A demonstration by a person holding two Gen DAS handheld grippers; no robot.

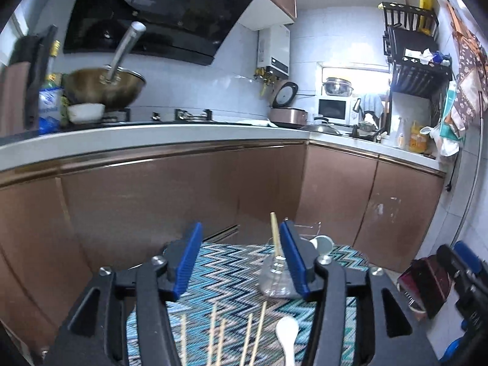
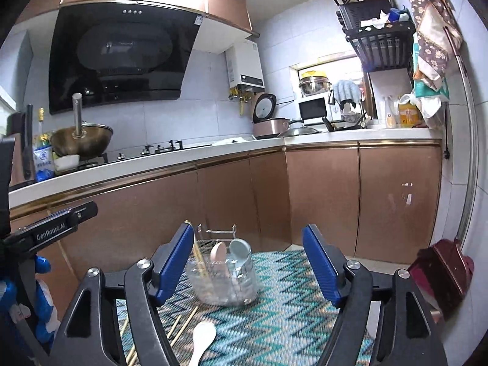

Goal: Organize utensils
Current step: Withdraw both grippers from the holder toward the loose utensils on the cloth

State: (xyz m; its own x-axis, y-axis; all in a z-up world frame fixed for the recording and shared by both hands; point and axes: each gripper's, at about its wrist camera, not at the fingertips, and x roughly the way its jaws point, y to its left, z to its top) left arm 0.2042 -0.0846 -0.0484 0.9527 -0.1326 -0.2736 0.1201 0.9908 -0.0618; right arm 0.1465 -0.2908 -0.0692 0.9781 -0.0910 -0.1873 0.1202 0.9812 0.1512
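While both claws stand wide and hold nothing — left gripper (image 1: 241, 257), right gripper (image 2: 248, 262) — the clear holder (image 2: 224, 277) keeps chopsticks (image 2: 199, 259) upright; a white spoon (image 2: 202, 337) lies on the zigzag mat (image 2: 274, 314).

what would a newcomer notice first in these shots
The zigzag teal mat fills the foreground. A clear glass holder stands on it with chopsticks and spoons upright inside. A white spoon and loose chopsticks lie nearer the camera. Behind, a big black range hood hangs over a wok on the counter.
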